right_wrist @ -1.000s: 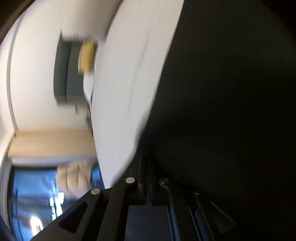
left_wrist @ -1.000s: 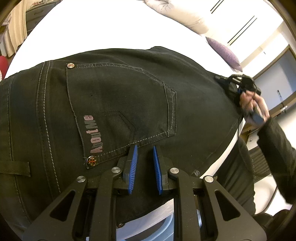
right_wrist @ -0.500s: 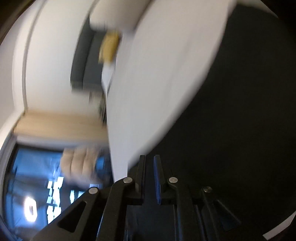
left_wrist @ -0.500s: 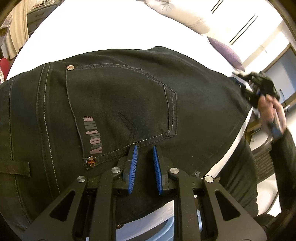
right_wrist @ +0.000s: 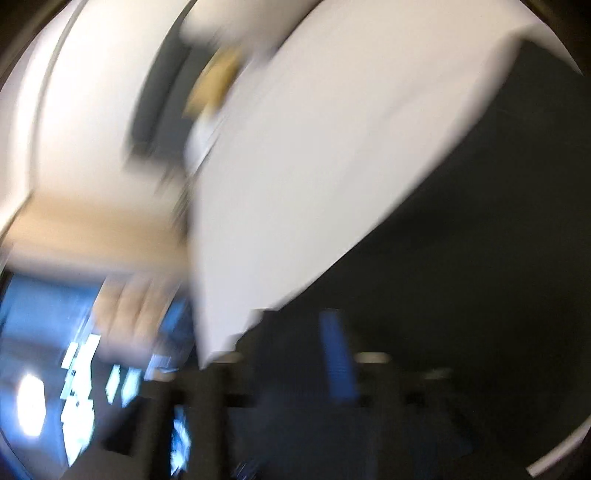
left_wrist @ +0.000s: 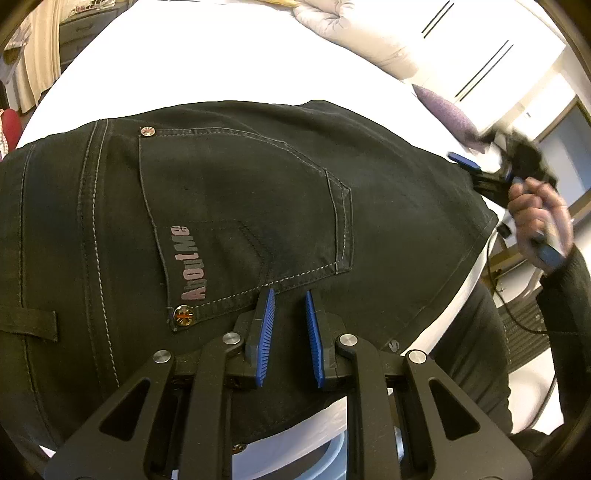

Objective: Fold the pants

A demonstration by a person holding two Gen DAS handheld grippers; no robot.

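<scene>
Black jeans (left_wrist: pixel 240 206) lie folded flat on a white bed (left_wrist: pixel 207 70), back pocket up with "AboutMe" lettering. My left gripper (left_wrist: pixel 289 299) hovers over the near hem just below the pocket, jaws open and empty. My right gripper (left_wrist: pixel 476 173) shows at the far right edge of the jeans, held in a hand, lifted off the cloth with its blue fingers apart. The right wrist view is badly blurred: dark jeans (right_wrist: pixel 461 258) fill the right, white bed (right_wrist: pixel 314 166) the middle, one blue finger (right_wrist: pixel 338 354) is visible.
White pillows (left_wrist: pixel 354 33) and a purple cushion (left_wrist: pixel 443 110) lie at the bed's far side. A chair and cable (left_wrist: pixel 524 314) stand off the bed at right. Furniture and curtains (left_wrist: pixel 40 51) are at far left.
The right gripper has let go of the jeans' right edge, opened, and swung up and away to the right. The left gripper has not moved.
</scene>
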